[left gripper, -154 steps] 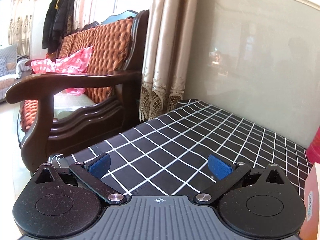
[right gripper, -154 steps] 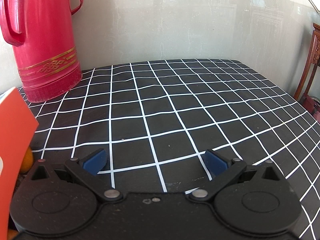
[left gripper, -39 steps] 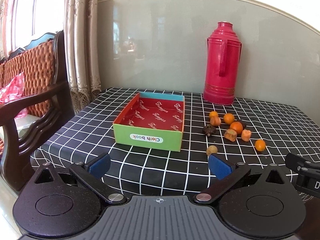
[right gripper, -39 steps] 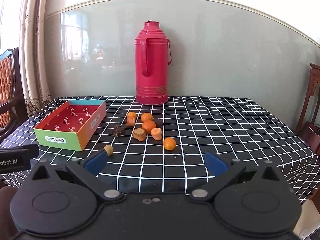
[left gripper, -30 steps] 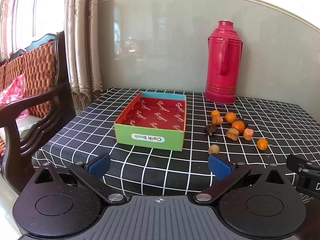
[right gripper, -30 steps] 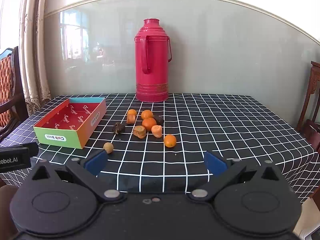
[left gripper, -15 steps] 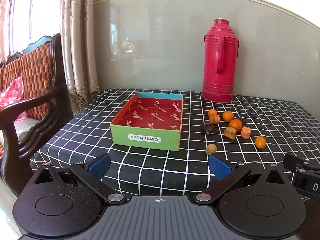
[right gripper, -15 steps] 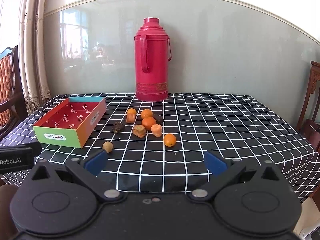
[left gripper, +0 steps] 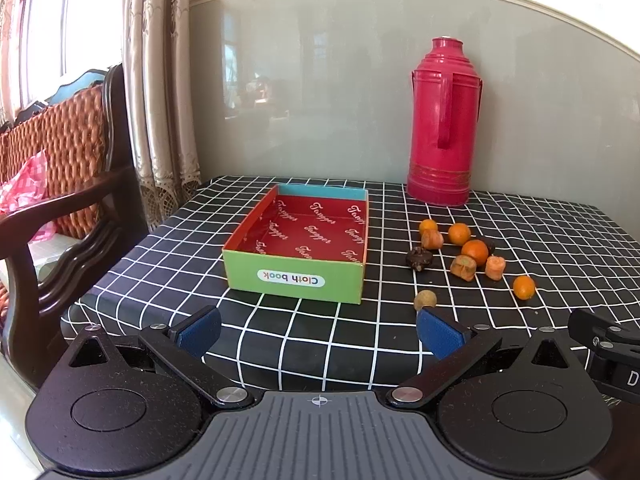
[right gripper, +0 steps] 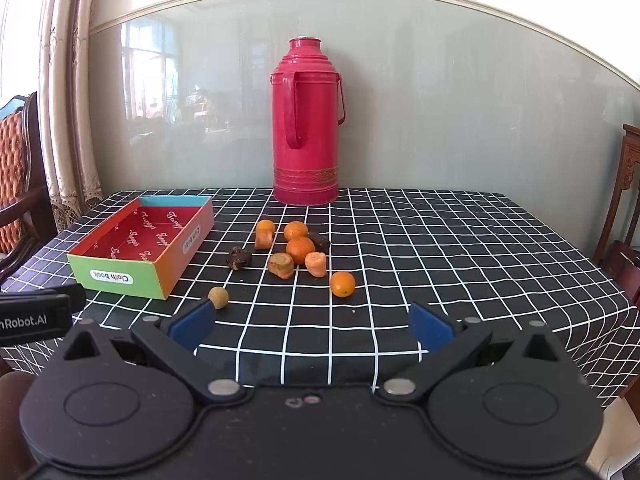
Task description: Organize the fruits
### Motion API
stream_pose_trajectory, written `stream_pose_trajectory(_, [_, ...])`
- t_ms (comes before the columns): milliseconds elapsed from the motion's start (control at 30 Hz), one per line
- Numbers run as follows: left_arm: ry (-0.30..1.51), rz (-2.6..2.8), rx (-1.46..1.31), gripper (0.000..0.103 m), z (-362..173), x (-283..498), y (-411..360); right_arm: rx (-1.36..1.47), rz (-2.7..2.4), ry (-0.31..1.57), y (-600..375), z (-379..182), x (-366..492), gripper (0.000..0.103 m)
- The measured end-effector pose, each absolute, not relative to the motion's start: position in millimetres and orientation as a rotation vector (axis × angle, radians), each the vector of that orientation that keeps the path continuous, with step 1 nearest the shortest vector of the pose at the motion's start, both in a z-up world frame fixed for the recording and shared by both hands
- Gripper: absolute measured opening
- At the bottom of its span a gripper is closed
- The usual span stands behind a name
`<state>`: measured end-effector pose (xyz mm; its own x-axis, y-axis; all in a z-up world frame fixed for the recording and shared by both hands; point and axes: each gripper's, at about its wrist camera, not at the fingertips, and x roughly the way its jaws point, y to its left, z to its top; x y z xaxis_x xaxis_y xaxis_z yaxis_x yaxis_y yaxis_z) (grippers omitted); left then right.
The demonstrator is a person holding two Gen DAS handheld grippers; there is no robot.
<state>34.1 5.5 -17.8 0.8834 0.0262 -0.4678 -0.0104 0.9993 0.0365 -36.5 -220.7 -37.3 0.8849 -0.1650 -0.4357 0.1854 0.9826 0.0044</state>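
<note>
On the bench, the box stands at the left with nothing in it. The fruits lie scattered just right of it, before the red flask. The left tool and the right tool both hover at the near edge, blue fingers wide apart, holding nothing.

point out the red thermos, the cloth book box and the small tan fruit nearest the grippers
red thermos (right gripper: 306,152), right wrist view, middle of its body
cloth book box (left gripper: 294,276), left wrist view, green front wall
small tan fruit (right gripper: 218,297), right wrist view, centre of its skin
</note>
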Motion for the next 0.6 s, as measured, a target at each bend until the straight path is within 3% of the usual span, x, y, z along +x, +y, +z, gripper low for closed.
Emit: stream_pose_trajectory(600, [0.406,0.029,0.036,0.102,-12.4,23.7,5.5,0.042,-0.17,0.449,-215.1,-38.5,-34.7,0.097])
